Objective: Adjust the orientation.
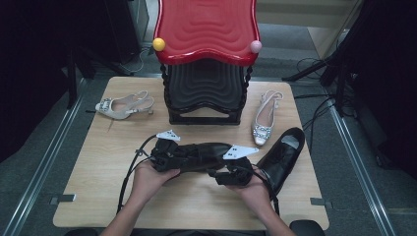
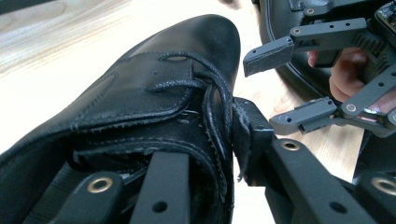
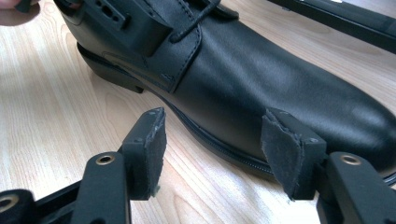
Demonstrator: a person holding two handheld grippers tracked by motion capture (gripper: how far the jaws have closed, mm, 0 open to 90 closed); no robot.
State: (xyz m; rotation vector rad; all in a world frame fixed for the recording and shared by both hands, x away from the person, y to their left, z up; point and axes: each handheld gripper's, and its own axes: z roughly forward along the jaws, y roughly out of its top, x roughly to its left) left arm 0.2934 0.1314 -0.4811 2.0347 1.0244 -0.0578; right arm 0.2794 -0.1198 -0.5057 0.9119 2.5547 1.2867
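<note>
A black lace-up dress shoe (image 1: pixel 204 152) lies on its sole on the wooden table (image 1: pixel 98 162), toe to the right. My left gripper (image 1: pixel 169 155) is on its heel end. In the left gripper view one jaw reaches into the shoe (image 2: pixel 154 88) opening, its pad hidden, while the outer pad (image 2: pixel 250 140) lies against the shoe's side. My right gripper (image 1: pixel 221 172) stands open just in front of the toe end. Its pads (image 3: pixel 152 140) stay clear of the shoe (image 3: pixel 261 79), with nothing between them. It also appears open in the left gripper view (image 2: pixel 261 91).
A second black shoe (image 1: pixel 282 155) lies at the right, close to my right hand. Two silver slingback heels (image 1: pixel 125 105) (image 1: pixel 265 118) flank a black stool (image 1: pixel 206 93) that carries a red stool (image 1: pixel 206 29) at the table's back. Cables trail off both grippers.
</note>
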